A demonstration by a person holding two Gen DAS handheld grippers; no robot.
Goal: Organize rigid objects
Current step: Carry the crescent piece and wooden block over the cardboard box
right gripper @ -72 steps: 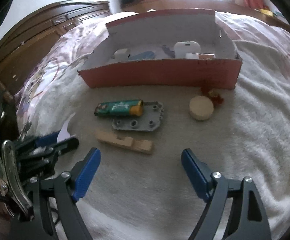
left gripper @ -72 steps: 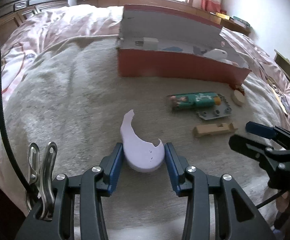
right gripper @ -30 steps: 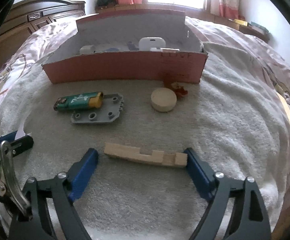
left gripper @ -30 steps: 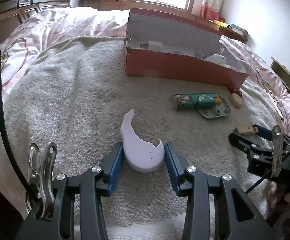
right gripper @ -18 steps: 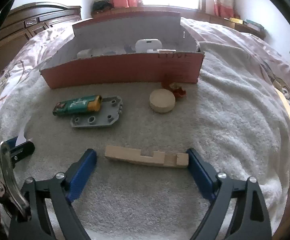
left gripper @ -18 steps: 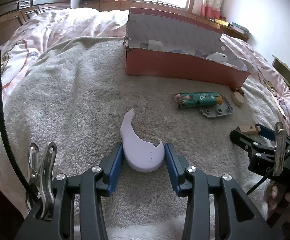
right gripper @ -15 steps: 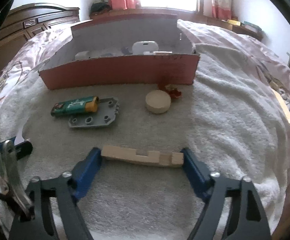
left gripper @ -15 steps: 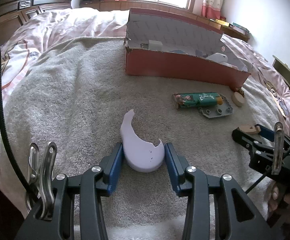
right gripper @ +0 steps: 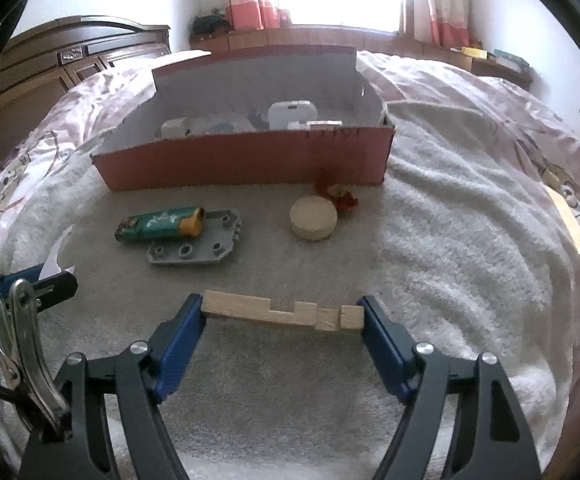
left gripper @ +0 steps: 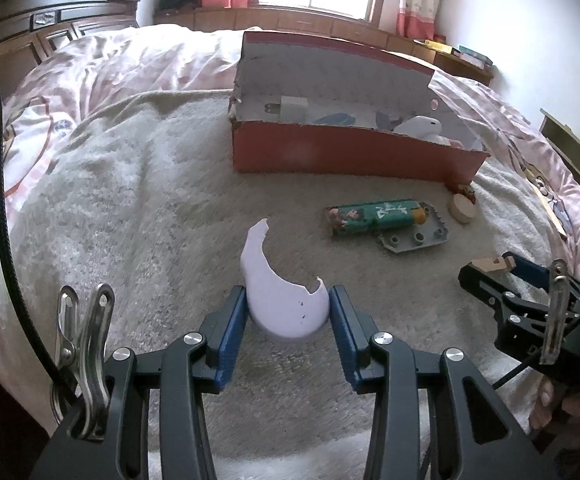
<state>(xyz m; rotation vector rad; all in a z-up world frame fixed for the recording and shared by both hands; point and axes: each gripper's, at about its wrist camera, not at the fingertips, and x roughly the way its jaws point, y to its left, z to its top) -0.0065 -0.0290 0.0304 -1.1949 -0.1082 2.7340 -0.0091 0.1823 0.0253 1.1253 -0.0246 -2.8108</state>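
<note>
In my left gripper (left gripper: 288,316) I have the white broken shell piece (left gripper: 280,300) pinched between narrow-set blue pads, its curved tip rising over the beige towel (left gripper: 130,200). Further right on the towel lies a green tube (right gripper: 158,226) with pale printed characters I cannot read, leaning on a grey studded plate (right gripper: 198,250). Behind them stands the red cardboard box (right gripper: 246,160), open at the top with small white items inside; dark handwriting on its front right corner is too blurred to make out. Near it sit a round wooden disc (right gripper: 313,222) and a small red-orange figure (right gripper: 339,196). My right gripper (right gripper: 282,318) is spread wide, both pads pressed against the ends of the notched wooden block (right gripper: 274,312), gripped lengthwise above the towel
</note>
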